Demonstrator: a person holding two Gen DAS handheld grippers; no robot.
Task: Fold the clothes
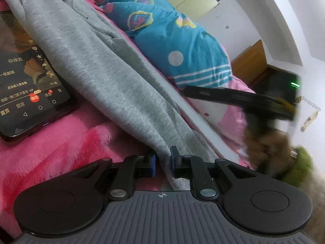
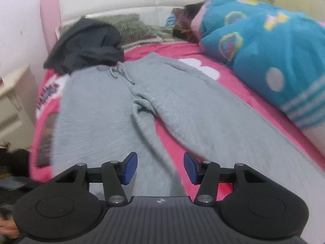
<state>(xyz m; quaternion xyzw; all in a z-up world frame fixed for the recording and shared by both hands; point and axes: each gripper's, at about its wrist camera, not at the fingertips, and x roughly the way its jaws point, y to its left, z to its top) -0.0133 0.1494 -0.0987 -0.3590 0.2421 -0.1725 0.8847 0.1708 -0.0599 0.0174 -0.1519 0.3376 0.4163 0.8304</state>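
The grey sweatpants (image 2: 126,105) lie spread on the pink bed (image 2: 176,52), waistband toward the headboard and legs running toward the cameras, and the left gripper (image 1: 163,162) is clamped narrow on the hem of one leg. The right gripper (image 2: 160,167) hovers over the legs with its jaws apart and nothing between them. The fold looks barely begun; next the right gripper likely needs to pinch the other hem so both ends can be carried together
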